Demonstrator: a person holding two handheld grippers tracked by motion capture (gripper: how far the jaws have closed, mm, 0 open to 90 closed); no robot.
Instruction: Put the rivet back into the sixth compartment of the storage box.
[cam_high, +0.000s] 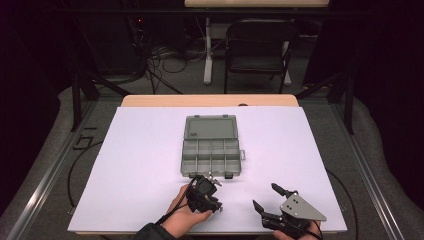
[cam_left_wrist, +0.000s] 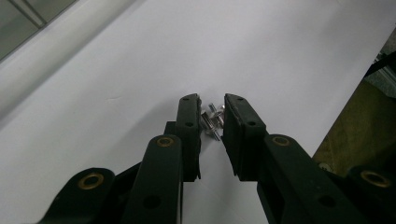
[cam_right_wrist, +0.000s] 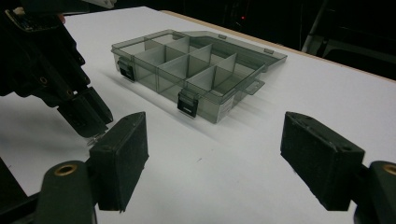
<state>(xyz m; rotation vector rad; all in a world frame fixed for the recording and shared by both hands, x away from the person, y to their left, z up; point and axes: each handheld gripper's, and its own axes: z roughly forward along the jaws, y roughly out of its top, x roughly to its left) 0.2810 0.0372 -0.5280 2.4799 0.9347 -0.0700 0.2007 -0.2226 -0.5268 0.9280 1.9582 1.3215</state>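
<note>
A clear grey compartment box (cam_high: 188, 156) lies open at the table's middle, its lid (cam_high: 210, 127) folded back and its compartments looking bare. In the right gripper view the box (cam_right_wrist: 187, 70) sits ahead. My left gripper (cam_high: 212, 179) points down at the white sheet just in front of the box's near edge. Its jaws stand nearly together, and a few small metal screws (cam_left_wrist: 212, 119) are pinched between the pads at the sheet's surface. My right gripper (cam_high: 265, 196) rests low at the near right, jaws wide apart with nothing between them (cam_right_wrist: 217, 154). It faces the left gripper (cam_right_wrist: 91, 123).
A white sheet (cam_high: 150, 150) covers the table; its near edge (cam_high: 240, 231) lies close under both hands. A black folding chair (cam_high: 257, 50) and cables stand on the floor beyond the far edge. Dark rails run along both sides.
</note>
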